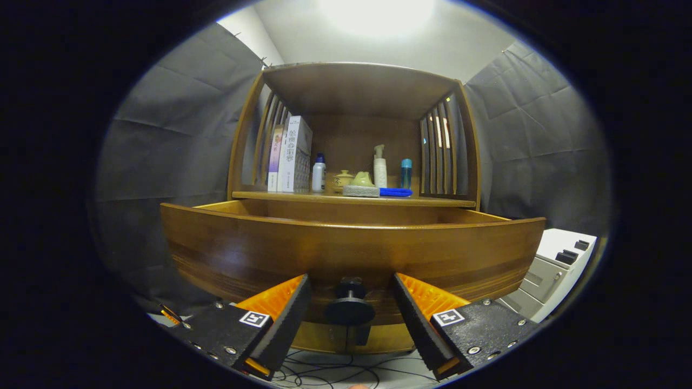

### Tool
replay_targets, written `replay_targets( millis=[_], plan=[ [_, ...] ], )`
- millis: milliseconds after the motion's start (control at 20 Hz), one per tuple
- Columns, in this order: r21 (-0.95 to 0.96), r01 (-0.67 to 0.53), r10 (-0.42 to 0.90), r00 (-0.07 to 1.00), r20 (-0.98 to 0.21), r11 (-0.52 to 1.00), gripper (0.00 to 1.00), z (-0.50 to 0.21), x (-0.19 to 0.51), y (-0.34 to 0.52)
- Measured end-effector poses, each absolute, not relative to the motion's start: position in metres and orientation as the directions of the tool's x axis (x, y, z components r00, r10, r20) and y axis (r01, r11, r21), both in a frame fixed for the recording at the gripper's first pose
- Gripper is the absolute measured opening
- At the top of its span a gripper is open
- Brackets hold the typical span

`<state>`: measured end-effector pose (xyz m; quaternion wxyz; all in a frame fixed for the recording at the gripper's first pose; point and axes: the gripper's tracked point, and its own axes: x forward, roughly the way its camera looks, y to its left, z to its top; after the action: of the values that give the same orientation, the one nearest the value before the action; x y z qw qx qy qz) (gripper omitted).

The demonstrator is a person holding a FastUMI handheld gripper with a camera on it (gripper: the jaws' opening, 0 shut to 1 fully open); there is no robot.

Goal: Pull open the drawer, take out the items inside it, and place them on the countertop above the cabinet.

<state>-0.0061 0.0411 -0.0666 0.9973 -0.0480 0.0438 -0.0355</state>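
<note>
Wooden drawer point(351, 254) stands pulled out, claw point(351, 294) spread around its knob point(350, 308).

A: What sits on the countertop point(432, 201)?
B: Books point(292, 156) stand leftward, then a white bottle point(319, 174), small pot point(342, 181), pump bottle point(380, 167), blue-capped bottle point(406, 174), with sponge point(361, 190) and blue cloth point(396, 192) in front.

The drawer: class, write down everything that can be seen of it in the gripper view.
The drawer is brown wood with a glossy, grained front panel and a dark round knob low at its middle. It stands pulled out from under the countertop, its side walls running back to the cabinet. Its inside is hidden behind the front panel. The gripper is open, one finger on each side of the knob, neither pressing on it.
</note>
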Motion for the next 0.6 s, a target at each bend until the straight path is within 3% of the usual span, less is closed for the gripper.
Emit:
replay_targets(
  millis=[600],
  plan=[
    [-0.052, 0.058, -0.062, 0.995, -0.083, 0.997, 0.95, -0.058, 0.021, 0.042]
  ],
)
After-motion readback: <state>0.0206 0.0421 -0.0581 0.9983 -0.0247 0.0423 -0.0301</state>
